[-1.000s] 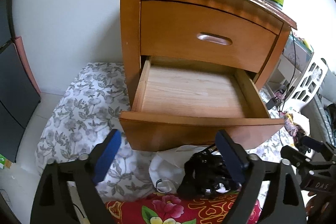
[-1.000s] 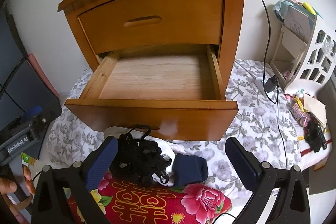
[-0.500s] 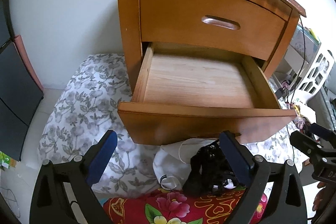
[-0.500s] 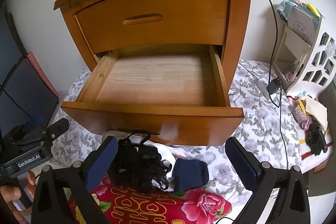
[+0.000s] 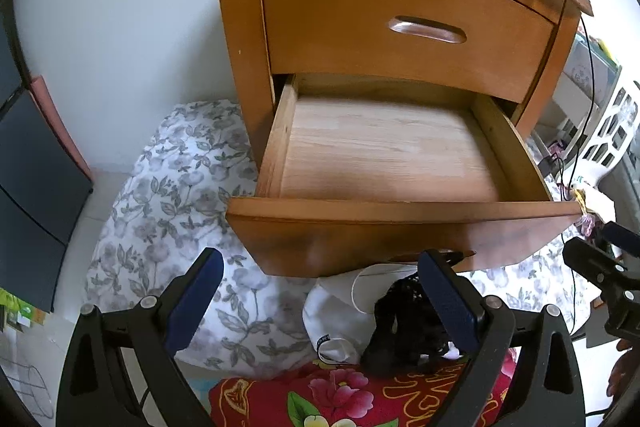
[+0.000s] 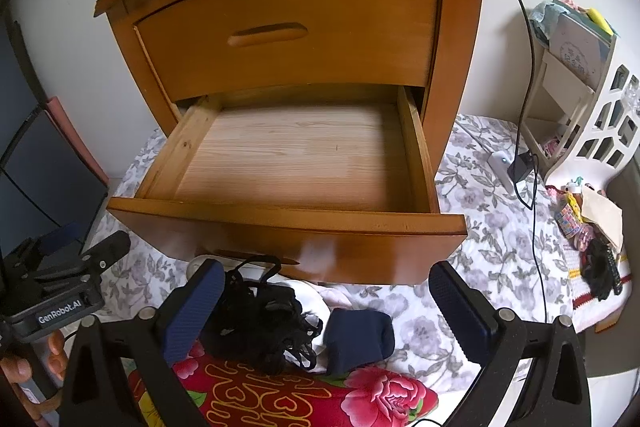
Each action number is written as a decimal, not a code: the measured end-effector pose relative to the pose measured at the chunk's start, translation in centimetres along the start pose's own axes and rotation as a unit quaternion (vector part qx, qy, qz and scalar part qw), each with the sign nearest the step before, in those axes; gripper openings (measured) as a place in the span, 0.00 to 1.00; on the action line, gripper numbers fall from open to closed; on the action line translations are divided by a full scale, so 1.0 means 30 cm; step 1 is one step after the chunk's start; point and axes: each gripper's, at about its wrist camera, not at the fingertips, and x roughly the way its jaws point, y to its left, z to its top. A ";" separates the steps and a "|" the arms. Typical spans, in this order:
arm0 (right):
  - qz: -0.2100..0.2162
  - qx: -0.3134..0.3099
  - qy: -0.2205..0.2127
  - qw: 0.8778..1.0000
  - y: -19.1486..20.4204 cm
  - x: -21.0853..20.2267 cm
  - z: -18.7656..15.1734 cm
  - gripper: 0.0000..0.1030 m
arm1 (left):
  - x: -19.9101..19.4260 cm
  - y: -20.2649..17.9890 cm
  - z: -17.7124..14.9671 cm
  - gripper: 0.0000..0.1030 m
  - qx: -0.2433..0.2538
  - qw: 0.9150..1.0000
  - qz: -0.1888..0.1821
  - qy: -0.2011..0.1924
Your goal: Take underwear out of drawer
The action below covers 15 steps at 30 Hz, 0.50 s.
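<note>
Your left gripper (image 5: 320,301) spread wide, right gripper (image 6: 326,309) likewise, both empty, lower drawer (image 6: 288,223) pulled out, black underwear (image 6: 268,323) heaped below drawer front, navy bundle (image 6: 358,333) just beside it.

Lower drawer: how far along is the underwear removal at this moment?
Done, it seems: the lower drawer stands open and bare, with black underwear and a navy piece lying below it. The left gripper and right gripper are open, holding nothing. Nothing visible remains.
</note>
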 end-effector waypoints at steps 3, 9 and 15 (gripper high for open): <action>-0.002 0.000 0.000 1.000 -0.001 0.003 0.001 1.00 | 0.000 0.000 0.002 0.95 -0.001 1.000 -0.005 0.000; -0.001 -0.001 0.002 1.000 -0.006 0.010 0.000 1.00 | -0.001 -0.005 0.003 0.95 0.004 1.000 -0.001 0.002; -0.002 -0.002 0.001 1.000 -0.007 0.006 0.000 1.00 | -0.011 -0.016 0.007 0.95 0.013 1.000 0.006 0.001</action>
